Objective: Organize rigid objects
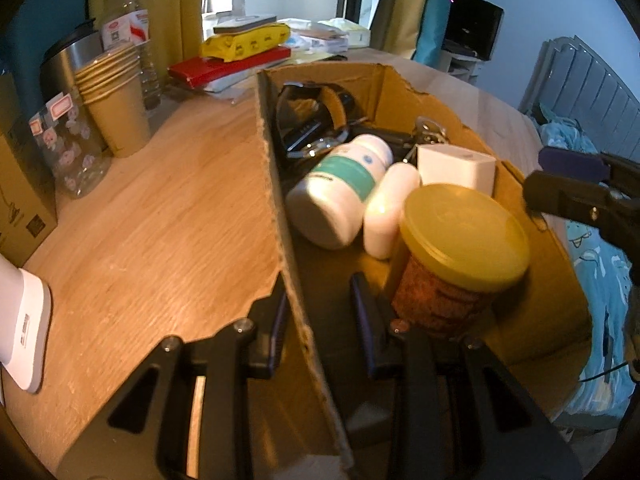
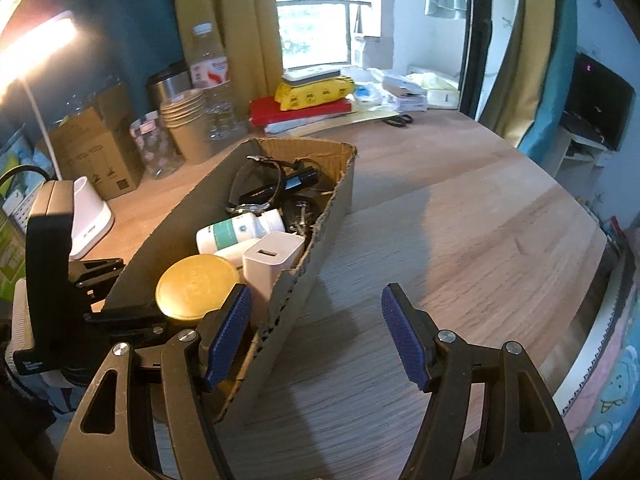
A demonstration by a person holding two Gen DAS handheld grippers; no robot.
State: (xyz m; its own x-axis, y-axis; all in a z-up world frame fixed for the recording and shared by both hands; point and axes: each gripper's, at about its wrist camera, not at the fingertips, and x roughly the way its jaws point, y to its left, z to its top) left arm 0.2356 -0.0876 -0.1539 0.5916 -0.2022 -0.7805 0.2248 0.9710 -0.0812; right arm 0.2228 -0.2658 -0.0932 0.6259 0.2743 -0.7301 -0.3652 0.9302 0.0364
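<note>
An open cardboard box (image 1: pixel 400 80) (image 2: pixel 320 272) sits on the wooden table. Inside it are a yellow-lidded jar (image 1: pixel 464 232) (image 2: pixel 196 284), a white bottle with a green label (image 1: pixel 340 192) (image 2: pixel 236 232), a white charger (image 1: pixel 456 168) (image 2: pixel 272 260) and black straps (image 1: pixel 312 120). My left gripper (image 1: pixel 320 316) (image 2: pixel 112 292) straddles the box's left wall with its jaws narrow. The outer pad is beside the cardboard, and a dark gap shows at the inner pad. My right gripper (image 2: pixel 316 336) (image 1: pixel 568 180) stands wide open astride the right wall, with one finger inside by the jar.
A stack of paper cups (image 1: pixel 116 112), a water bottle (image 1: pixel 128 24) and a patterned jar (image 1: pixel 68 152) stand at the back left. Farther back lie a red book (image 1: pixel 232 66), a yellow pack (image 2: pixel 316 94) and scissors (image 2: pixel 398 120). A white lamp base (image 2: pixel 88 216) is left of the box. Bare tabletop (image 2: pixel 460 232) spreads to the right.
</note>
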